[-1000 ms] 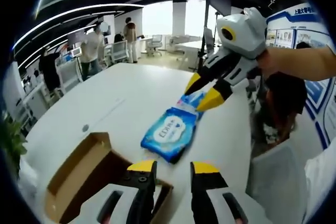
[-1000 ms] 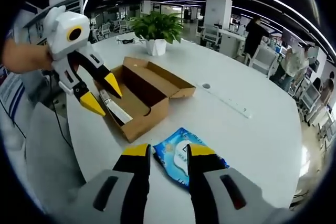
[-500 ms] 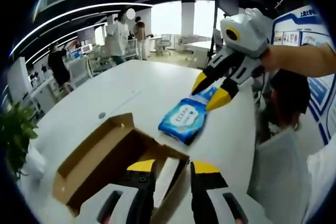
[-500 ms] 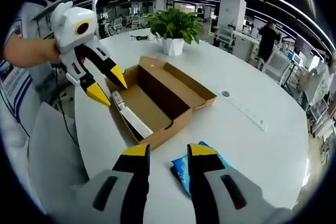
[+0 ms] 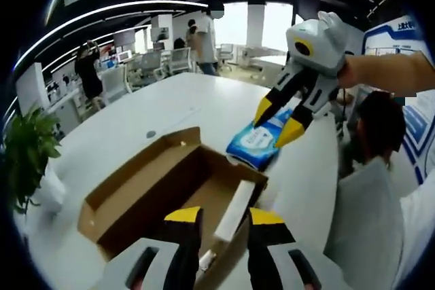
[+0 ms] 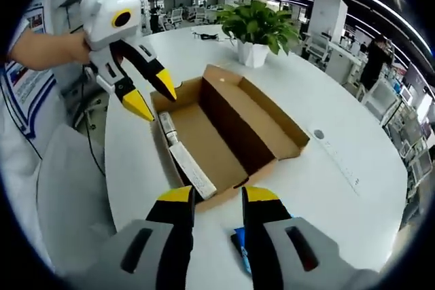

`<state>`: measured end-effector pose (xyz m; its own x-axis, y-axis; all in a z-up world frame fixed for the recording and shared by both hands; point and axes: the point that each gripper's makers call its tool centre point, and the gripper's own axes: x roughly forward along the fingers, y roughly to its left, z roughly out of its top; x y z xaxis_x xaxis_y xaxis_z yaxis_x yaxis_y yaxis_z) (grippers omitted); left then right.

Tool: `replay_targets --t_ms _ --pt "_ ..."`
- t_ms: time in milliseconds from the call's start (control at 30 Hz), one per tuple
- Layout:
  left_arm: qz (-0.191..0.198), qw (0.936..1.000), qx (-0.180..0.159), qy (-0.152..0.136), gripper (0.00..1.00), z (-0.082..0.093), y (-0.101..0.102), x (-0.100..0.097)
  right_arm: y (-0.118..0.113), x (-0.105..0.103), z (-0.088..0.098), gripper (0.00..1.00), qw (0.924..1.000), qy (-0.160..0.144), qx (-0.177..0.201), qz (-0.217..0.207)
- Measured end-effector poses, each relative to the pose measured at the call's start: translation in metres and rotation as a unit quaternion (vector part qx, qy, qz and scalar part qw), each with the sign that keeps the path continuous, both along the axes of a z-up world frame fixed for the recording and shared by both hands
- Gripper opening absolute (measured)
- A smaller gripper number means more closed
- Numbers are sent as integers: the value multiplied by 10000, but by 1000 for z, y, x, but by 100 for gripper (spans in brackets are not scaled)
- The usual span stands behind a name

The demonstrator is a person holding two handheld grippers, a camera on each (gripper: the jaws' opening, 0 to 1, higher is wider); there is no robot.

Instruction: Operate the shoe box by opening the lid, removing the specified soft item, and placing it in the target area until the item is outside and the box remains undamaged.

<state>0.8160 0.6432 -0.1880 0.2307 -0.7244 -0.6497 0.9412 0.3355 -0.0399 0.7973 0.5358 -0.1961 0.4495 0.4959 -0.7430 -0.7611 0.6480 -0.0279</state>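
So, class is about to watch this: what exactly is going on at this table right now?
A person holds a two-jaw gripper in each hand above a white table. The cardboard shoe box lies open, with a white strip along its near wall. The blue soft pack lies on the table outside the box. The right gripper hangs open just over that pack, and the left gripper is open above the box's edge.

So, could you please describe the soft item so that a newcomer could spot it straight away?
Start from the large white table and find the open cardboard shoe box on it. Just beyond the box's far corner, under the right gripper, lies a flat blue wipes pack. It is the glossy blue-and-white thing beside plain brown cardboard.
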Motion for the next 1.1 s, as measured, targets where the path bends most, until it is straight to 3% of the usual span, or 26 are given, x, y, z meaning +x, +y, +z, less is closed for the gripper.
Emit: replay_targets --t_ms 167,367,867,1100 --pt "78 10000 -18 55 26 -5 12 6 12 6 -10 25 9995 160 -71 248" --pt "195 9996 -123 134 26 -7 24 12 28 5 -24 25 9939 549 -179 937" --pt "416 9978 -362 362 26 -20 37 21 39 4 -50 23 9727 1225 -633 1867" --pt "599 9957 -530 475 26 -21 44 24 52 2 -57 21 9614 1428 -519 2295"
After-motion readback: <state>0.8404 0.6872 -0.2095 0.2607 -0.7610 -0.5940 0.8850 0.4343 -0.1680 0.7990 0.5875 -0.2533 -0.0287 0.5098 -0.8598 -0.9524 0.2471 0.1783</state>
